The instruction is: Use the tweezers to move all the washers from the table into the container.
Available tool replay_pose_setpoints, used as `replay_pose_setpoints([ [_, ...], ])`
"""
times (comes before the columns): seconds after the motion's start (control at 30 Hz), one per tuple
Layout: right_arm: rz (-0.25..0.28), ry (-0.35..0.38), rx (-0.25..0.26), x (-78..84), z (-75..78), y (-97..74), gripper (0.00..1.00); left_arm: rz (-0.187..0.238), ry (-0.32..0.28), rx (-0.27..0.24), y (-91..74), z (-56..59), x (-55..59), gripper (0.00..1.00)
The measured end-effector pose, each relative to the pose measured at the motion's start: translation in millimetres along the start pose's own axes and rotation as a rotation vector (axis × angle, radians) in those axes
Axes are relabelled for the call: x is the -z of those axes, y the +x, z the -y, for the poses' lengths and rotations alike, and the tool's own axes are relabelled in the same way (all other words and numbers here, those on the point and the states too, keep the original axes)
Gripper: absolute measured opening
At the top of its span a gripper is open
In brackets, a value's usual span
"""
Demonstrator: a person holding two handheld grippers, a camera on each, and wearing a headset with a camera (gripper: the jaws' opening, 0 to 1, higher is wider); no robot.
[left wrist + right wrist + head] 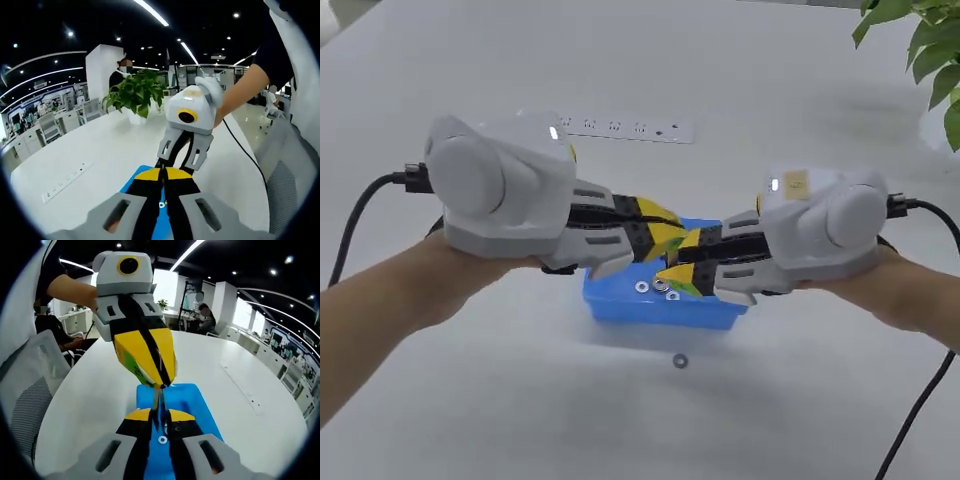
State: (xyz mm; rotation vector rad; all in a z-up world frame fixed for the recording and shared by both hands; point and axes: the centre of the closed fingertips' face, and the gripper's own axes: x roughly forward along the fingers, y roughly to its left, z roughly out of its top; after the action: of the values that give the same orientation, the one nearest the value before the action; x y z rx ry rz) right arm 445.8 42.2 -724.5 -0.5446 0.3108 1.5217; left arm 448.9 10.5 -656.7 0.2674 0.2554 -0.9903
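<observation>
now the two grippers meet tip to tip over the blue container [650, 308], which sits on the white table [520, 410] between the person's hands. in the head view the left gripper [672, 228] comes in from the left and the right gripper [672, 268] from the right, both angled down toward the container's open top.

the left gripper's jaws are pressed together, and i cannot make out anything between them. the right gripper's jaws stand close on a thin grey strip that looks like the tweezers [159, 402]. in the right gripper view the strip runs up from between them to the tip of the left gripper.

three washers [660, 288] lie inside the container, just under the gripper tips. one more washer [680, 361] lies on the table, just in front of the container's near wall and apart from it.

a white power strip [620, 127] lies on the table beyond the grippers, and a leafy plant [930, 50] shows at the far right corner.
</observation>
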Motion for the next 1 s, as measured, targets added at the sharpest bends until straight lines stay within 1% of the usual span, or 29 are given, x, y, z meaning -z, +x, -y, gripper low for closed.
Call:
replay_pose_setpoints([
  [0.1, -0.044, -0.022, 0.031, 6.4, 2.2, -4.1, 0.16, -0.002, 0.004, -0.017, -0.2, -2.6, -1.5, 0.05],
  [0.13, -0.074, -0.05, 0.07, 11.5, 7.3, -7.9, 0.18, -0.007, 0.01, -0.029, -0.6, -4.4, -1.4, 0.05],
  [0.17, -0.092, -0.077, 0.096, 15.0, 9.7, -11.3, 0.18, -0.01, 0.009, -0.033, -1.1, -4.9, -1.3, 0.05],
  [0.27, -0.109, -0.053, 0.094, 24.3, 7.4, -16.8, 0.19, -0.018, 0.017, -0.048, -3.9, -6.0, -1.8, 0.05],
  [0.33, -0.123, -0.053, 0.102, 28.3, 6.1, -20.6, 0.2, -0.018, 0.02, -0.051, -6.4, -4.1, -4.3, 0.05],
  [0.37, -0.129, -0.049, 0.107, 30.0, 4.6, -22.9, 0.22, -0.013, 0.025, -0.054, -7.7, -2.5, -7.4, 0.05],
  [0.43, -0.127, -0.036, 0.116, 30.4, 1.3, -28.2, 0.24, -0.006, 0.035, -0.059, -10.2, 0.9, -11.9, 0.05],
  [0.47, -0.119, -0.016, 0.122, 28.8, -1.2, -31.5, 0.25, -0.005, 0.04, -0.062, -11.3, 2.2, -13.3, 0.05],
  [0.53, -0.107, -0.005, 0.134, 24.6, -6.0, -36.8, 0.29, -0.005, 0.046, -0.069, -14.6, 5.6, -14.6, 0.05],
  [0.6, -0.105, -0.005, 0.136, 21.0, -13.4, -40.1, 0.31, -0.005, 0.051, -0.076, -17.6, 8.0, -14.6, 0.05],
  [0.77, -0.104, -0.024, 0.14, 18.1, -33.0, -47.5, 0.35, 0.015, 0.028, -0.104, -28.8, 15.1, -14.7, 0.05],
  [0.83, -0.106, -0.024, 0.141, 19.4, -40.5, -49.5, 0.36, 0.036, 0.032, -0.113, -34.1, 18.8, -17.9, 0.05],
  [0.87, -0.106, -0.021, 0.142, 19.9, -42.0, -50.0, 0.37, 0.061, 0.038, -0.117, -37.4, 21.8, -22.7, 0.05],
  [0.93, -0.105, -0.007, 0.143, 22.3, -49.2, -52.3, 0.39, 0.087, 0.04, -0.11, -41.9, 29.3, -28.6, 0.05],
  [1.0, -0.101, 0.015, 0.152, 25.4, -54.9, -55.3, 0.41, 0.094, 0.048, -0.109, -45.2, 35.8, -30.4, 0.05],
])
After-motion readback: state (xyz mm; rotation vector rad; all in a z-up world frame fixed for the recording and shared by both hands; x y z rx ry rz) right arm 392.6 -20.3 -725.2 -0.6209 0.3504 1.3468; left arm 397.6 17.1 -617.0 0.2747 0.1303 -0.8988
